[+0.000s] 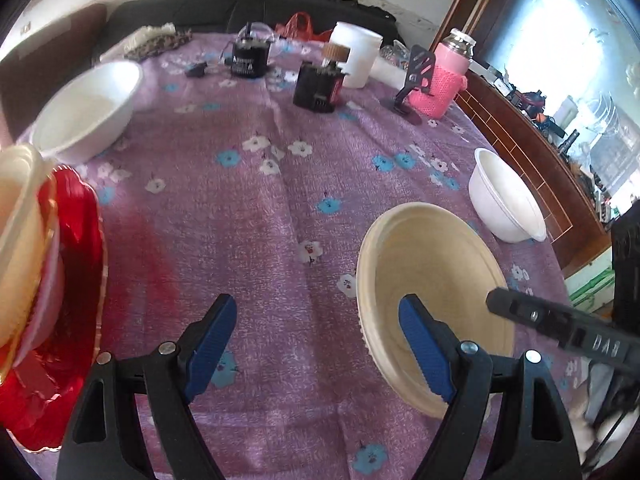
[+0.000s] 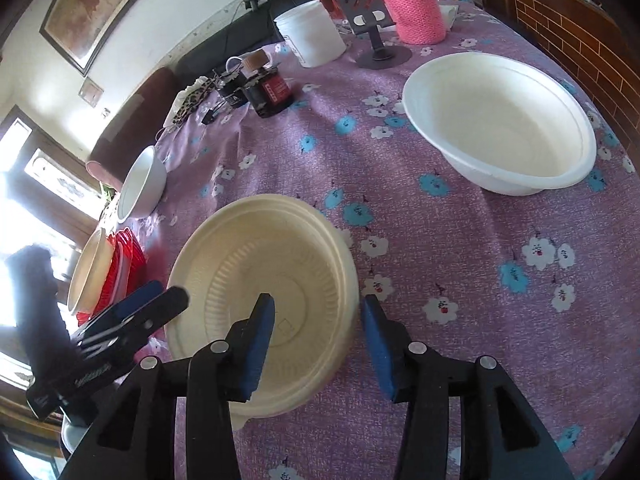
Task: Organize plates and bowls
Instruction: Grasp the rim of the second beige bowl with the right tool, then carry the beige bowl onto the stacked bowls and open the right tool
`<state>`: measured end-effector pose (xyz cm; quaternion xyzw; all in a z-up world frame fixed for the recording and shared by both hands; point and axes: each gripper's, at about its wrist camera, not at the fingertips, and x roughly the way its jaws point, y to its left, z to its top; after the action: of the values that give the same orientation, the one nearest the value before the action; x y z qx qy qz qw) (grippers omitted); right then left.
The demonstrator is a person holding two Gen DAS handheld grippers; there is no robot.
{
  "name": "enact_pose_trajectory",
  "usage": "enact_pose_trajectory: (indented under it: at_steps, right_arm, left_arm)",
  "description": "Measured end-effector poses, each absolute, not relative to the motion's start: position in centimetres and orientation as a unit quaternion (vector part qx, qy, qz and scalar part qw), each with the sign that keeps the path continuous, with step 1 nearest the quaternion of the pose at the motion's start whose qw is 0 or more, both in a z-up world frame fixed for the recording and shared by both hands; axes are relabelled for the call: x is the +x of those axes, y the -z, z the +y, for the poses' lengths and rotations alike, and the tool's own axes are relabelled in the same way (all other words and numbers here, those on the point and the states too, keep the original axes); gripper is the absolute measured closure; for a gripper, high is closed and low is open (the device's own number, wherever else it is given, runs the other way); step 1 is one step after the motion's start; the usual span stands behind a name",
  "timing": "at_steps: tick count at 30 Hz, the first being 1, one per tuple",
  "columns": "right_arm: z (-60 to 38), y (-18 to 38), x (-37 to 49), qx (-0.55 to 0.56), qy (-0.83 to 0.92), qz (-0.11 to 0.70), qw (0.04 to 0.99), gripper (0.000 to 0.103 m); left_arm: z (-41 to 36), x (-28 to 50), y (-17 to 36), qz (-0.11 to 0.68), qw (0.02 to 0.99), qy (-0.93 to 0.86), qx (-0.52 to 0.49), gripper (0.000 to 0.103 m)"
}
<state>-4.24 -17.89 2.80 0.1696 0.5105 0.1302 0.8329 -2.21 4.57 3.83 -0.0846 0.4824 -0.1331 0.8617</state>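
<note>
A cream bowl (image 2: 264, 292) sits on the purple flowered tablecloth (image 2: 460, 240); it also shows in the left wrist view (image 1: 436, 280). My right gripper (image 2: 320, 340) is open, its left pad over the bowl's inside and its right pad outside the rim. My left gripper (image 1: 316, 344) is open and empty over bare cloth just left of that bowl. A white bowl (image 2: 500, 120) stands to the right, also seen from the left wrist (image 1: 506, 200). A stack of a cream bowl on red plates (image 1: 52, 280) is at the left. Another white bowl (image 1: 86, 108) stands behind it.
At the table's far side stand a white tub (image 1: 358, 54), a pink knit-covered bottle (image 1: 446, 76), a dark phone stand (image 1: 414, 80) and two black jars (image 1: 320, 84). A wooden cabinet (image 1: 532, 152) borders the table's right edge.
</note>
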Motion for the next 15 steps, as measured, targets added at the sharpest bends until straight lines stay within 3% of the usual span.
enact_pose_trajectory:
  at_steps: [7, 8, 9, 10, 11, 15]
  right_arm:
    - [-17.1, -1.7, -4.9, 0.167, -0.119, 0.512, 0.834, 0.056]
    - [-17.0, -1.7, -5.0, 0.168, -0.118, 0.511, 0.835, 0.059]
    - [-16.9, -1.7, -5.2, 0.167, -0.116, 0.510, 0.836, 0.072]
    - [-16.7, -1.7, -5.3, 0.166, -0.115, 0.509, 0.837, 0.082]
    - [-16.4, -1.9, -5.5, 0.161, -0.108, 0.507, 0.840, 0.082]
    - [-15.6, -3.4, -6.3, 0.142, -0.106, 0.485, 0.857, 0.083]
  left_arm:
    - [2.7, -2.5, -3.4, 0.485, 0.858, 0.153, -0.077, 0.022]
    - [2.2, -2.7, -3.5, 0.481, 0.860, 0.158, -0.071, 0.031]
    - [1.9, -2.9, -3.5, 0.480, 0.860, 0.161, -0.064, 0.049]
    - [1.6, -2.9, -3.5, 0.481, 0.859, 0.165, -0.057, 0.060]
    - [1.3, -3.0, -3.3, 0.488, 0.857, 0.161, -0.048, 0.066]
    - [2.6, -3.7, -3.7, 0.479, 0.860, 0.161, -0.071, 0.070]
